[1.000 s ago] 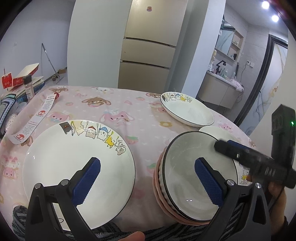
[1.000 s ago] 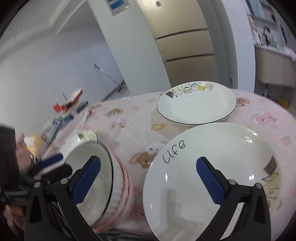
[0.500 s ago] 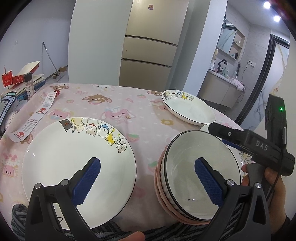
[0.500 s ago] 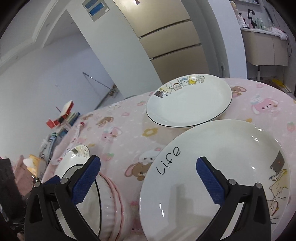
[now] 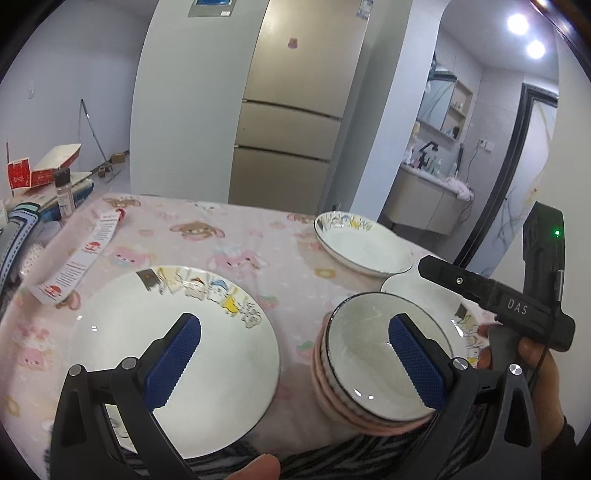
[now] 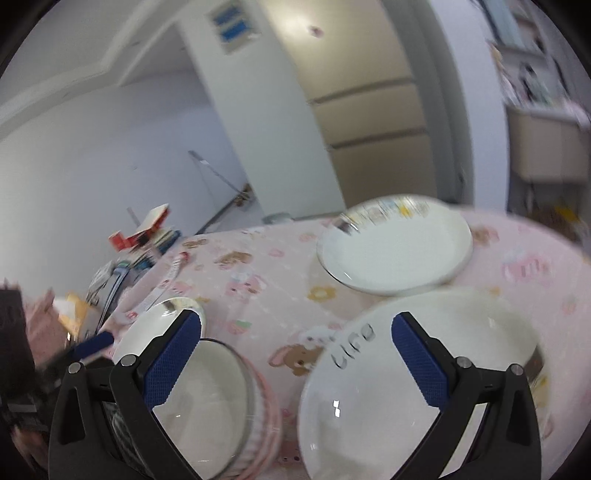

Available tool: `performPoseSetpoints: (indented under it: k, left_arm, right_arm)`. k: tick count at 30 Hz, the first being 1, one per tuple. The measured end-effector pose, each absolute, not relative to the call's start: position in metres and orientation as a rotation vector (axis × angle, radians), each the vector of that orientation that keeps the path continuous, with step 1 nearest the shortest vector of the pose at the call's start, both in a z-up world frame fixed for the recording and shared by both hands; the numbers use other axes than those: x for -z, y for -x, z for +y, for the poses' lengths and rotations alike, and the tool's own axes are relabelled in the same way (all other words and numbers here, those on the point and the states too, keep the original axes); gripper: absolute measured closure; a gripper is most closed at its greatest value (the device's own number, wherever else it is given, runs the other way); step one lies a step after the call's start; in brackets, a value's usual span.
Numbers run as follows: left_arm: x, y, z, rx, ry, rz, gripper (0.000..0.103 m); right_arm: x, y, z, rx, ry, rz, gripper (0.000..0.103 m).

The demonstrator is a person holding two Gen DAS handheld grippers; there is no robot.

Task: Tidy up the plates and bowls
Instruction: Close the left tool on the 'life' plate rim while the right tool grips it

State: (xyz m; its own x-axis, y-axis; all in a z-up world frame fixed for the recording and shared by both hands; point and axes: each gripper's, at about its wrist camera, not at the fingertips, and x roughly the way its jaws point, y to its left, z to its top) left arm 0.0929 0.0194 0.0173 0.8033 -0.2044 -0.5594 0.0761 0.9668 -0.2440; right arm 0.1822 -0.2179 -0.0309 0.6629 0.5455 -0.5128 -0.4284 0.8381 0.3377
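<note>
While the pink-clothed table (image 5: 288, 254) carries everything, my left claw (image 5: 295, 363) hangs spread and empty above the cartoon-rimmed plate (image 5: 177, 354) and pink-ribbed bowl stack (image 5: 369, 369). My right claw (image 6: 295, 363), also spread, hovers over the "Life" plate (image 6: 417, 376); a deep plate (image 6: 395, 251) sits beyond.

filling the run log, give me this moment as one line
left gripper: open, empty | right gripper: open, empty | bowl stack: on table | plates: three, unstacked

Bright, even indoor light; ceiling spotlights (image 5: 526, 35) flare upper right. The right wrist view is motion-blurred; fisheye bends both edges.
</note>
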Motion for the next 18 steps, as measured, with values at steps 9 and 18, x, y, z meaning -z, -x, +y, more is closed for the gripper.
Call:
performPoseSetpoints:
  k: [9,18]
  left_arm:
    - [-0.046,-0.07,0.083,0.1,0.266,0.581,0.0]
    - [-0.028,-0.071,0.134,-0.003,0.345,0.654,0.0]
  right_arm:
    - [-0.012,-0.172,-0.161,-0.756,0.01,0.649,0.0]
    - [-0.005,-0.196,-0.093,-0.962,0.072,0.821,0.0]
